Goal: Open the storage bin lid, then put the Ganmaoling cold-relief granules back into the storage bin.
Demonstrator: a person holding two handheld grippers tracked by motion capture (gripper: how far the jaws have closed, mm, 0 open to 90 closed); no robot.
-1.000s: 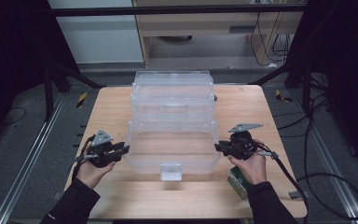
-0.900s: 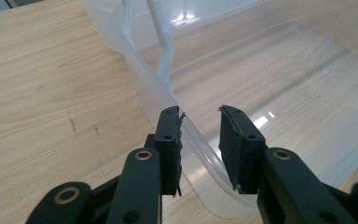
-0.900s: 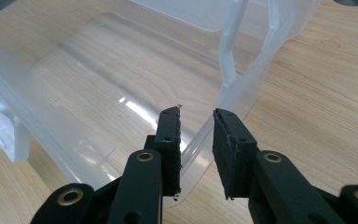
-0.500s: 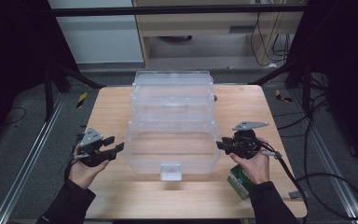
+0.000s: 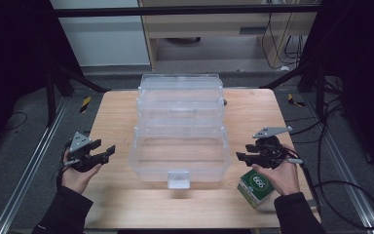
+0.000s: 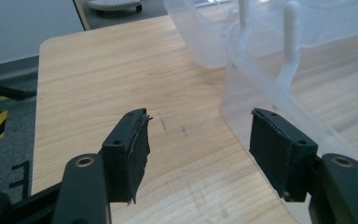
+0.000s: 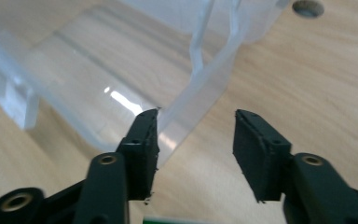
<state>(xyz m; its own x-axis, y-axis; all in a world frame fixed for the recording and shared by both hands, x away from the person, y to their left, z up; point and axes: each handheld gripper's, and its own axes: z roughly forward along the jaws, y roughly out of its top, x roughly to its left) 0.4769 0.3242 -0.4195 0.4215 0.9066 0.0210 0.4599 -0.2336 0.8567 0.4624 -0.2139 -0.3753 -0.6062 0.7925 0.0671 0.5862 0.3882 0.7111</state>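
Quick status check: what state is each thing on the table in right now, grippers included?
Clear tiered box: opened out, trays stepped, empty.
Left gripper: open, jaws just been opening, nothing between them.
Right gripper: open, jaws just been opening, nothing held.
Green carton: resting on table, untouched.

Clear plastic box (image 5: 180, 146), green-and-white carton (image 5: 256, 187), pale wooden table (image 5: 112, 117), black tool pads (image 6: 130, 149).

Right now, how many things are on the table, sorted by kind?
Clear plastic tiered box: 1
Green-and-white small box: 1
Total: 2
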